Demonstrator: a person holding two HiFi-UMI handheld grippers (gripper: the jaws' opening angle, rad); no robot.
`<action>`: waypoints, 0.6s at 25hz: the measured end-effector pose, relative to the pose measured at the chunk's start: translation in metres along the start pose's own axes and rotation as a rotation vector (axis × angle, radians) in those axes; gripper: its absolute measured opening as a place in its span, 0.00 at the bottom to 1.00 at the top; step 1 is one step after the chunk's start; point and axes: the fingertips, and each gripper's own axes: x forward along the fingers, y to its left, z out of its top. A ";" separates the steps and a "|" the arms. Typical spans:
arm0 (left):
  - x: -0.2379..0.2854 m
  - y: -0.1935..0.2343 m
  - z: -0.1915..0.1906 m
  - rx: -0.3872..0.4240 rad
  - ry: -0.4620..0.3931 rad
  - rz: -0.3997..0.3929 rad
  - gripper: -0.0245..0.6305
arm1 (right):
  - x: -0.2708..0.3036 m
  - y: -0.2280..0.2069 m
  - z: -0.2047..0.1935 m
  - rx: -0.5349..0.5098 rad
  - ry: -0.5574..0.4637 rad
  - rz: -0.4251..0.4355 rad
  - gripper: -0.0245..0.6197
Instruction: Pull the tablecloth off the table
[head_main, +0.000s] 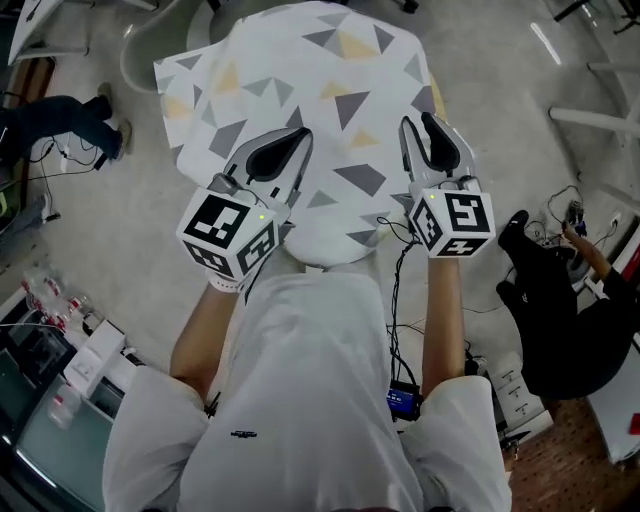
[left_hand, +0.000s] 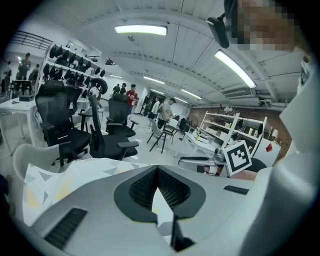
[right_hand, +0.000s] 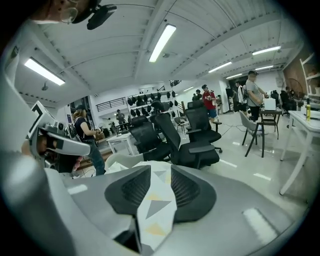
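Observation:
The tablecloth (head_main: 320, 80), white with grey and yellow triangles, is draped over a small table in front of me. Both grippers are at its near edge. My left gripper (head_main: 300, 135) lies on the cloth at the left; its jaws meet at the tips (left_hand: 156, 167) with a strip of cloth pinched behind them. My right gripper (head_main: 418, 125) is at the cloth's right edge. In the right gripper view its jaws (right_hand: 160, 167) stand apart, and a fold of the tablecloth (right_hand: 157, 205) rises loosely between the pads. The table under the cloth is hidden.
A person in dark clothes (head_main: 560, 290) sits on the floor to my right. Another person's legs (head_main: 60, 115) show at the far left. Cables (head_main: 400, 300) trail beside my right leg. Black office chairs (left_hand: 65, 125) (right_hand: 190, 135) stand beyond the table.

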 end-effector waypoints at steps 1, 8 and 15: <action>0.009 0.006 -0.001 -0.005 0.003 0.009 0.05 | 0.010 -0.008 -0.002 -0.004 0.008 0.005 0.24; 0.065 0.042 -0.016 -0.040 0.033 0.055 0.05 | 0.074 -0.053 -0.024 -0.029 0.083 0.040 0.28; 0.105 0.065 -0.025 -0.059 0.049 0.077 0.05 | 0.130 -0.105 -0.051 -0.030 0.169 0.040 0.35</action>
